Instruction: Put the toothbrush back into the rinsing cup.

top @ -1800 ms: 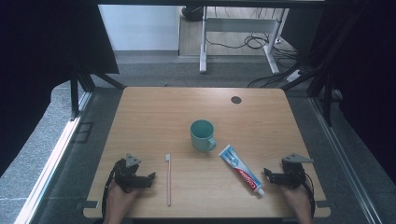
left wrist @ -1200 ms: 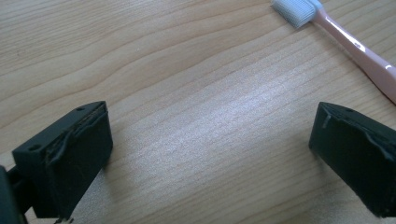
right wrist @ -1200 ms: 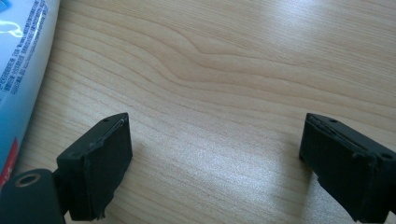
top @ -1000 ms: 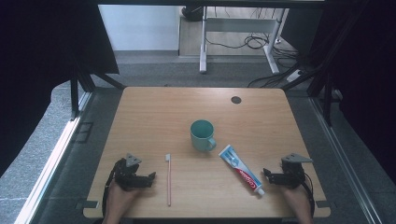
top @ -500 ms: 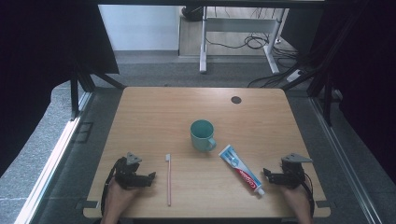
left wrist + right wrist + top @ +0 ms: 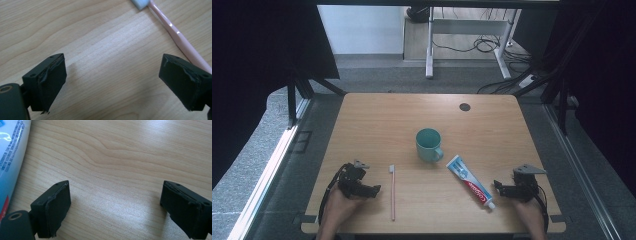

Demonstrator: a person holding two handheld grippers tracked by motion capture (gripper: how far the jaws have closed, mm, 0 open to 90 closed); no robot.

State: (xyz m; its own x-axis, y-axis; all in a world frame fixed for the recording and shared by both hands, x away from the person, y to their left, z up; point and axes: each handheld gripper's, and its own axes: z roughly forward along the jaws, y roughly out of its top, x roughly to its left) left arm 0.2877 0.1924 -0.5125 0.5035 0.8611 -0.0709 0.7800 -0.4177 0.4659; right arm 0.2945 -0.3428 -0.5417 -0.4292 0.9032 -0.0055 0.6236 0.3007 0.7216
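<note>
**Both hand-held grippers empty beside toothbrush and toothpaste**

The left hand-held gripper (image 6: 374, 190) sat near the table's front left corner, jaws pointing toward the middle of the front edge. Its jaws had just been closing a little, yet in the left gripper view they stood wide apart (image 6: 112, 85) with bare wood between them and nothing held. Just beside its tip lay the pink toothbrush (image 6: 392, 192), flat on the table, its white head (image 6: 142, 3) toward the far edge and its handle running back to the front edge; the handle passed close by one jaw.

The right hand-held gripper (image 6: 497, 186) rested near the front right corner, jaws likewise spread (image 6: 115, 207) and empty over bare wood. Just beside it lay the toothpaste tube (image 6: 469, 181), slanted, its white cap toward the front edge and near the gripper's tip. A red band on the tube carried white lettering that looked like "Colgate"; the fine print seen in the right gripper view (image 6: 11, 150) was too small to read.

A teal mug (image 6: 428, 145) stood upright near the table's (image 6: 377, 120) middle, well apart from both grippers. A dark round hole (image 6: 464, 106) sat near the far edge.
</note>
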